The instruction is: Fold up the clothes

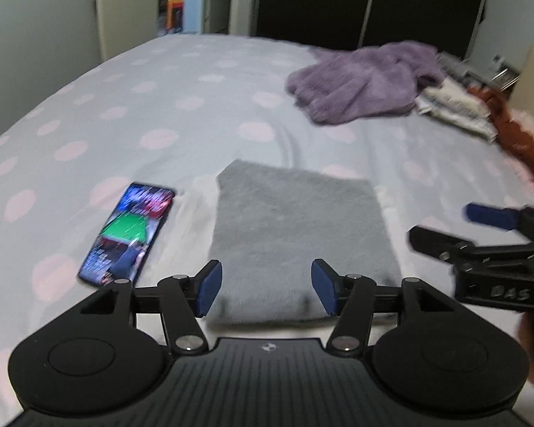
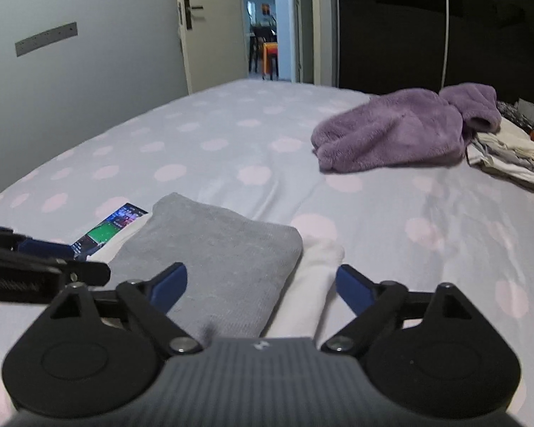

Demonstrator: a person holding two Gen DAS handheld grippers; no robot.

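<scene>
With both the left gripper (image 1: pixel 263 290) and right gripper (image 2: pixel 261 286) spread and empty over the gray garment (image 1: pixel 299 235), which seems already folded square on white cloth, any next grasp should probably pinch a crumpled piece like the purple fleece (image 2: pixel 398 131) at two o'clock by a seam edge.

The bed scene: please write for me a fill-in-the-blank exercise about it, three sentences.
1. The folded grey cloth lies on a ____ garment.
2. The phone lies with its screen ____.
3. The fluffy garment far on the bed is ____ in colour.

Missing words: white; lit; purple
</scene>
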